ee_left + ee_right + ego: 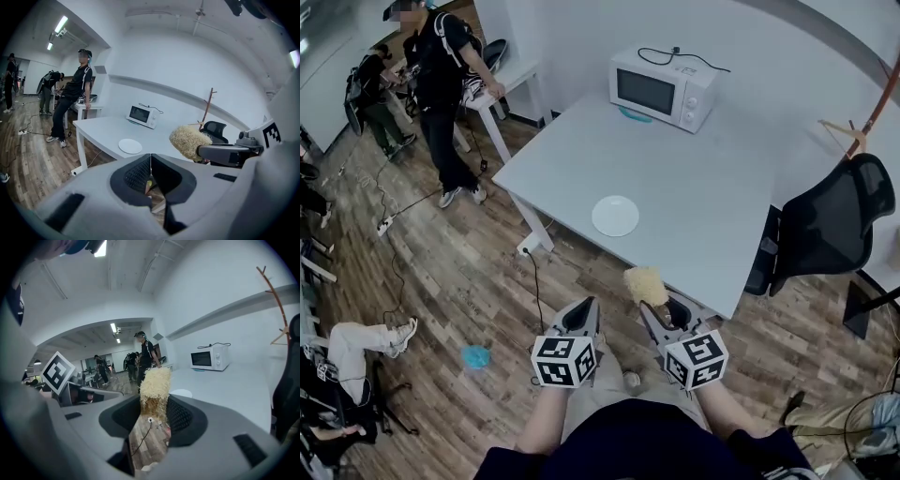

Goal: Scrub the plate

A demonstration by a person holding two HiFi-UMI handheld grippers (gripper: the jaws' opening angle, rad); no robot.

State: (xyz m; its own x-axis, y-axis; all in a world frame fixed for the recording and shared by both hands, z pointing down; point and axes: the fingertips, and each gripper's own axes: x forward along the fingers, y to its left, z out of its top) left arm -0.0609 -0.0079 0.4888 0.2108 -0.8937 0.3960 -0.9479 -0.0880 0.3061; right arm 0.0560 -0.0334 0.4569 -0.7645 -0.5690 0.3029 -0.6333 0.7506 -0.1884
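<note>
Clamping a straw-coloured scrubber (pixel 154 383), right tongs (pixel 154 404) face the plate (pixel 615 216).

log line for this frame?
left gripper: shut, empty | right gripper: shut on scrubber | plate: on table, not reached

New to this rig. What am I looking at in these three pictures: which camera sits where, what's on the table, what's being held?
There is no robot. A person holds a two-jaw hand-held gripper in each hand. The head view comes from a camera on the person's head, looking down. The other two cameras ride on the grippers and look along their jaws. The left hand-held gripper is shut and empty. The right hand-held gripper is shut on a straw-coloured scrubber. On the white table there is a white plate and, further back, a microwave. The plate is not yet touched.
</note>
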